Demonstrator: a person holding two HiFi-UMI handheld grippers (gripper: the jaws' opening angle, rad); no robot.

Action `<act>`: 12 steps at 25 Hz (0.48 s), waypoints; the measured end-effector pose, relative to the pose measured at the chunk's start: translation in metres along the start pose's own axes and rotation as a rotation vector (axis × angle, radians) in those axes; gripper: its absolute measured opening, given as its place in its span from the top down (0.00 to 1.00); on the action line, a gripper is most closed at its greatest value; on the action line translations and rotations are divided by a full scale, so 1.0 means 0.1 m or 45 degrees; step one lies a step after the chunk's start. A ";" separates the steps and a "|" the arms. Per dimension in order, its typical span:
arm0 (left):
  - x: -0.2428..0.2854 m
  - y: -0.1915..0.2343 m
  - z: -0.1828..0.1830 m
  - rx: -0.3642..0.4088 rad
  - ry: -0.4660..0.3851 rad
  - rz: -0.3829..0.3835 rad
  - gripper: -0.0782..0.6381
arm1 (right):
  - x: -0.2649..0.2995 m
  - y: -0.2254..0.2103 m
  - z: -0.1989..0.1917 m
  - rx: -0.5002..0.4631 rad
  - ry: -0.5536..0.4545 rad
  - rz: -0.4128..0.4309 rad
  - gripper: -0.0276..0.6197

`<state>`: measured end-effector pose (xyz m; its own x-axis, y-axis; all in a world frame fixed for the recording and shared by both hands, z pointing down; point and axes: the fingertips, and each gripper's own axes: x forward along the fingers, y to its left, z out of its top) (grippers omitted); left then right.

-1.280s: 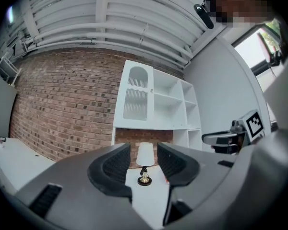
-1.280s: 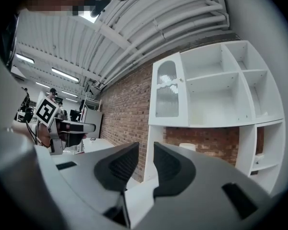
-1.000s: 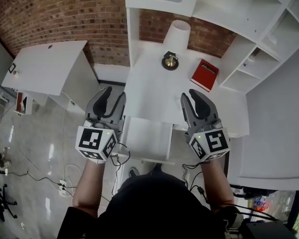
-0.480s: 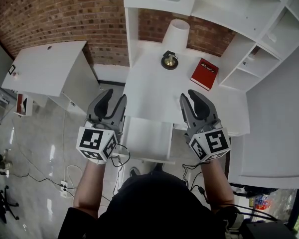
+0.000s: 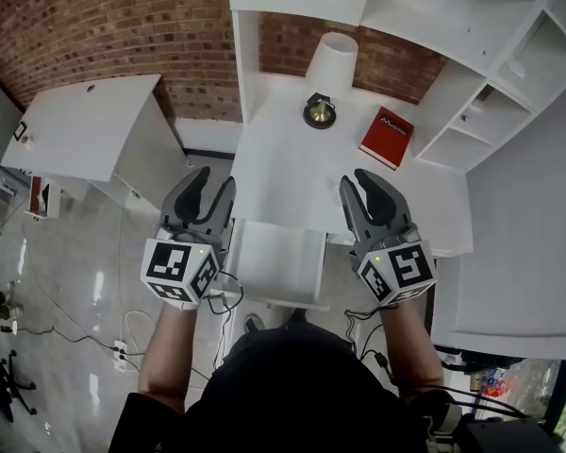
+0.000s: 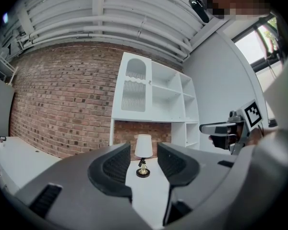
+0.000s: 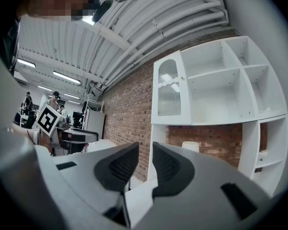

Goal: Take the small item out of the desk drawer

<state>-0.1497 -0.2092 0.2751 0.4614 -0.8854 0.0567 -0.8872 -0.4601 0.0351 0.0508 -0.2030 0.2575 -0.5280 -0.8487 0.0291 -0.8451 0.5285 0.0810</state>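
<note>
In the head view the left hand-held gripper (image 5: 214,179) and right hand-held gripper (image 5: 358,179) hover at 9 and 3 o'clock of the open drawer (image 5: 278,262) of the white bench (image 5: 292,173), its small item indiscernible; in the left gripper view the jaws stand released and empty, a lamp (image 6: 143,147) at 12 o'clock; in the right gripper view the jaws are narrowly parted, empty.

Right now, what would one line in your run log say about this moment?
left tongs: open, empty | right tongs: open, empty | drawer: pulled out, no small item seen | desk: lamp, red book
</note>
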 end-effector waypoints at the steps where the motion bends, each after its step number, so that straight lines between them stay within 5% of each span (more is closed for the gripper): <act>1: 0.01 0.00 -0.01 -0.001 0.003 0.001 0.65 | 0.01 -0.01 0.00 0.002 0.004 -0.002 0.84; 12: 0.19 -0.03 -0.03 -0.002 0.006 0.001 0.65 | 0.07 -0.15 -0.05 0.014 0.012 0.007 0.84</act>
<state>-0.1383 -0.2246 0.2787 0.4606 -0.8855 0.0614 -0.8876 -0.4592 0.0364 0.0605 -0.2169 0.2614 -0.5317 -0.8460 0.0391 -0.8432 0.5331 0.0695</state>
